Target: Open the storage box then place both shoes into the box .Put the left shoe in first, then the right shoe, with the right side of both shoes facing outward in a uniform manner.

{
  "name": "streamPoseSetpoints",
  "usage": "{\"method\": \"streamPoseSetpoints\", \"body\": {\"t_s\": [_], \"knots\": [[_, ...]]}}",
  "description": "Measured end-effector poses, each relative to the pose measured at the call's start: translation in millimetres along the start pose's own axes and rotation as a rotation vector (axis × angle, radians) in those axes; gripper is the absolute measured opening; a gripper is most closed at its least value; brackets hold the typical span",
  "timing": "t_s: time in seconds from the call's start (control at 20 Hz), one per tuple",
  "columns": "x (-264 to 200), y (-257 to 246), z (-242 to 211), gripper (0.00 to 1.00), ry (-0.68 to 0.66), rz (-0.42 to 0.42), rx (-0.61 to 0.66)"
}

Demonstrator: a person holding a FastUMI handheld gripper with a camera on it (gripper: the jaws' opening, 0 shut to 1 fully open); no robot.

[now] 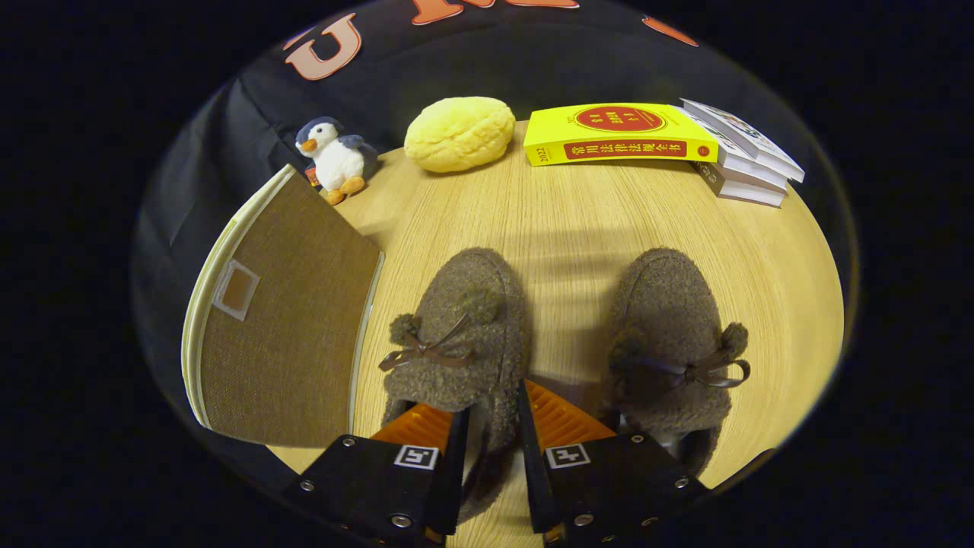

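While the gripper (pixel 491 426) clamps the left shoe's (pixel 456 342) heel wall, lift it straight, clear of the right shoe (pixel 670 335), toward the storage box (pixel 281 327) at the table's (pixel 548 221) left edge.

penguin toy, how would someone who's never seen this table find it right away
On the wooden table, look to the far edge beyond the two fuzzy brown shoes, past the gripper whose fingers straddle one shoe's side wall. The penguin toy stands by the brown storage box corner, beside a yellow bun-shaped cushion: the only white-bellied, orange-beaked figure.
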State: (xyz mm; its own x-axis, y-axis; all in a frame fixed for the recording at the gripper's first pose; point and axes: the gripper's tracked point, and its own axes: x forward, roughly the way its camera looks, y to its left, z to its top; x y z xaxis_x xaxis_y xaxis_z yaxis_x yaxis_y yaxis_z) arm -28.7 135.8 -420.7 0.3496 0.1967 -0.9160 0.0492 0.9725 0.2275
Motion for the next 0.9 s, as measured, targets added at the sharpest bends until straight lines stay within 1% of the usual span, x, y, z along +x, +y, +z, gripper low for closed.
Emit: {"method": "streamPoseSetpoints", "body": {"t_s": [0.1, 0.15, 0.25, 0.3, 0.35, 0.4, 0.5, 0.7, 0.8, 0.9], "knots": [[7, -3, 4, 0.29, -0.008, -0.015, 0.004], [10, -4, 4, 0.28, -0.007, -0.02, 0.009], [12, -1, 4, 0.21, -0.009, -0.016, 0.011], [11, -2, 4, 0.15, -0.009, -0.012, 0.013], [11, -2, 4, 0.13, -0.003, -0.006, 0.032], [10, -1, 4, 0.08, 0.001, 0.003, 0.046], [4, 6, 4, 0.04, 0.009, 0.041, 0.072], [-17, 28, 16, 0.04, -0.026, 0.093, 0.125], [-30, 35, 23, 0.04, -0.03, 0.098, 0.142], [-47, 40, 32, 0.04, -0.035, 0.083, 0.134]]}}
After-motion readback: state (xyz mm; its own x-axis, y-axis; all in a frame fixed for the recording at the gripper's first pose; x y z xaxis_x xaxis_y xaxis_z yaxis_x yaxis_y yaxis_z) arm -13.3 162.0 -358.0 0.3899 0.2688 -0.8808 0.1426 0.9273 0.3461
